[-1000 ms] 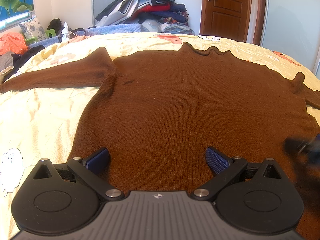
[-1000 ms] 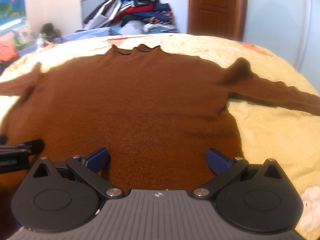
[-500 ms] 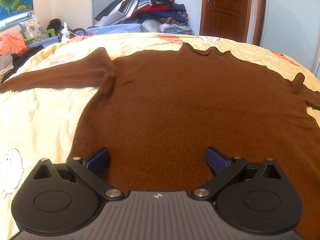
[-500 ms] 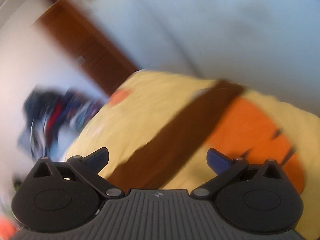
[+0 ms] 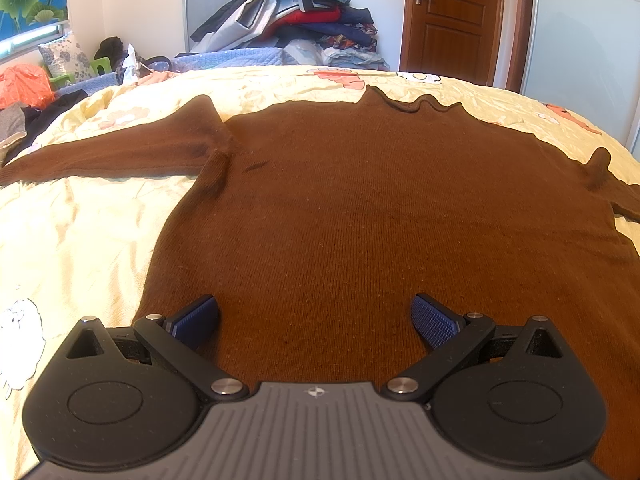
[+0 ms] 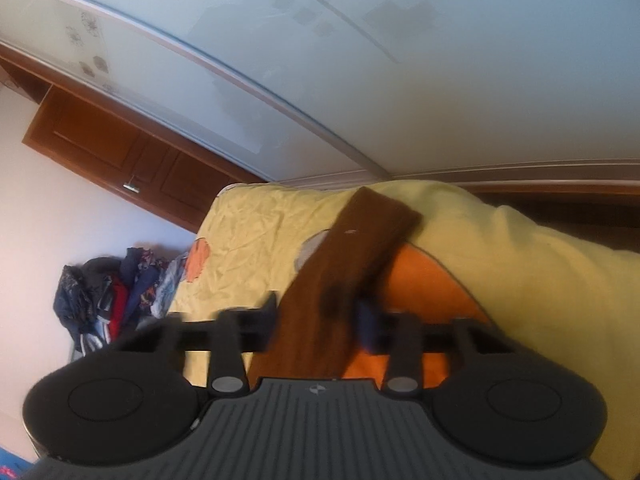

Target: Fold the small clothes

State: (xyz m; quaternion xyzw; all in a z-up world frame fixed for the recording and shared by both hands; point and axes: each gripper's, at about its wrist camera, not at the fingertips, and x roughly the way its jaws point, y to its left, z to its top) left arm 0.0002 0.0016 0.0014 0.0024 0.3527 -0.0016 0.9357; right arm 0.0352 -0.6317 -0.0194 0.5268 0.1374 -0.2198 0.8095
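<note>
sweater: brown knit sweater (image 5: 380, 216) lies flat, front up, on the yellow bedspread (image 5: 80, 248); collar (image 5: 416, 104) at the far side, hem nearest your left gripper.
left sleeve: left sleeve (image 5: 112, 156) stretched straight out sideways on the bedspread, cuff running off the left edge of the left wrist view.
right sleeve: right sleeve (image 6: 352, 256) runs away from your right gripper across the bedspread and an orange print patch (image 6: 424, 284); its cuff end lies near the bed's far edge, by the white sliding wardrobe (image 6: 360, 60).
left gripper: your left gripper (image 5: 316, 316) sits low over the hem area, fingers spread wide apart with bare sweater between the blue pads (image 5: 432, 320); whether the pads touch the fabric, can't tell.
right gripper: your right gripper (image 6: 316, 320) is rolled sideways, view tilted; fingers drawn in close on either side of the right sleeve, which passes between them. Motion blur there, so a firm clamp can't be confirmed.
background: clothes pile (image 5: 296, 12) behind the bed, wooden door (image 5: 452, 16) to its right, orange bag (image 5: 24, 84) and floral pillow (image 5: 64, 56) at far left.
</note>
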